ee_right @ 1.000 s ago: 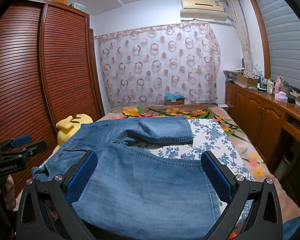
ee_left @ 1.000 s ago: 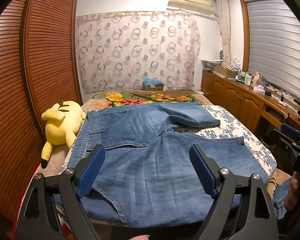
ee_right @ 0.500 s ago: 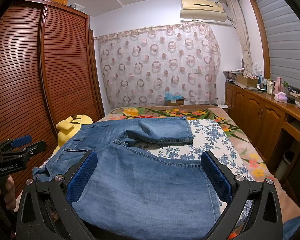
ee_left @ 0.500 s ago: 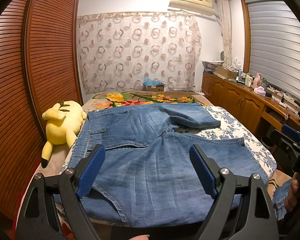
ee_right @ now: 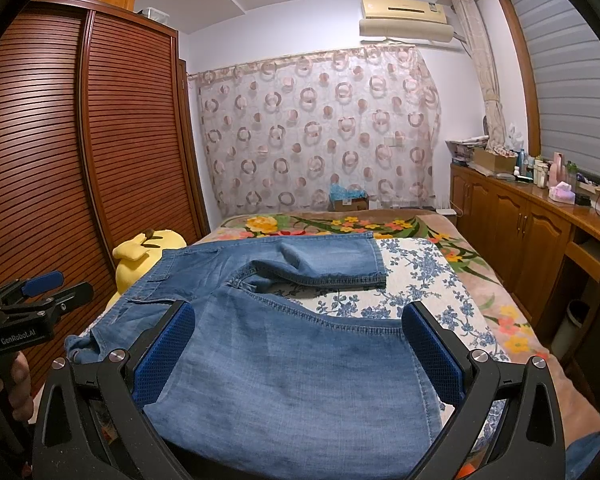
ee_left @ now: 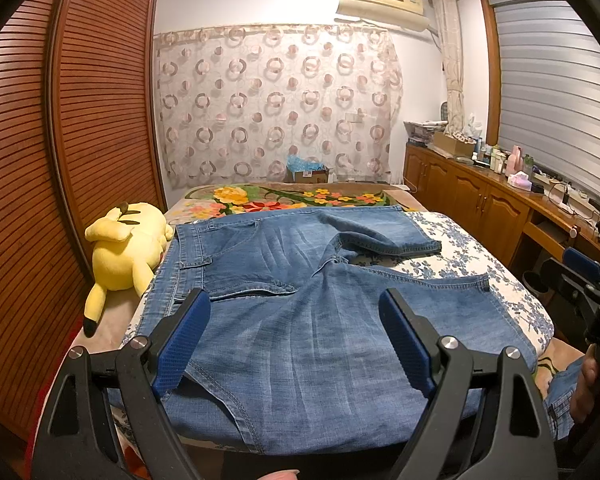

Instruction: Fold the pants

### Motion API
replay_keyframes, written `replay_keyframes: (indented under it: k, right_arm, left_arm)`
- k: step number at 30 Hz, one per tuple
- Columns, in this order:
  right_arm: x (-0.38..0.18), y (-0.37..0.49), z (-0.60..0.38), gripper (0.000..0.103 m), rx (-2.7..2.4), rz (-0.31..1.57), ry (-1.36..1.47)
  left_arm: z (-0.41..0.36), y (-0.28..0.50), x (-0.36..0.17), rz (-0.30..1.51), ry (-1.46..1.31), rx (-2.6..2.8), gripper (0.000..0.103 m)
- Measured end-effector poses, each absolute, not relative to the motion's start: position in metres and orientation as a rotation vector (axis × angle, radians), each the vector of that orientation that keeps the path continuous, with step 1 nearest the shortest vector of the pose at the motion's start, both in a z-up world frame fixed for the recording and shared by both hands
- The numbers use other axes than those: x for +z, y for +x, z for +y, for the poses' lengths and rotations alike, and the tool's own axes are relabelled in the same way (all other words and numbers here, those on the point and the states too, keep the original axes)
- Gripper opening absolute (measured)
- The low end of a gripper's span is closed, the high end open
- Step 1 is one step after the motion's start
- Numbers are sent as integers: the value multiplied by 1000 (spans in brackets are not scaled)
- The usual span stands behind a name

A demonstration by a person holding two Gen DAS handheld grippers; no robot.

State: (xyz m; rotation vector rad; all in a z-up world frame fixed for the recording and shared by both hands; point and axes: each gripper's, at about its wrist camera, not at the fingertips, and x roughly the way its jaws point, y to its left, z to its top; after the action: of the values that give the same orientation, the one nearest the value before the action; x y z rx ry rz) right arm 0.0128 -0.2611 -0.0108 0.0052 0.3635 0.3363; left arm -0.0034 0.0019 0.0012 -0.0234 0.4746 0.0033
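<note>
The blue pants [ee_left: 300, 320] lie spread out on the bed [ee_left: 512, 292], just as they did a second ago, so no fold has begun; the yellow plush toy [ee_left: 124, 252] lies beside them. The left gripper [ee_left: 296, 340] and right gripper [ee_right: 300, 352] have not moved, fingers spread wide, holding nothing.

The faded blue denim pants [ee_left: 300, 320] are woven cloth with a matt, slightly streaked face and raised stitched seams. Under them lies a blue-and-white floral cotton sheet [ee_right: 420, 280], matt. The yellow plush toy [ee_left: 120, 256] looks soft and fuzzy. The slatted brown wooden wardrobe doors [ee_left: 80, 140] carry a dull sheen; the wooden side cabinets [ee_right: 520, 220] are glossier. The sheer ring-patterned curtain [ee_right: 320, 128] is thin cloth.
</note>
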Motion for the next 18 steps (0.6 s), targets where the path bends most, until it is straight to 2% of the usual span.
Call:
replay_keyframes:
  k: [18]
  right_arm:
    - [-11,13,-261,103,338,361,7]
  left_arm:
    - [4,-2,2,471,-19,5,87]
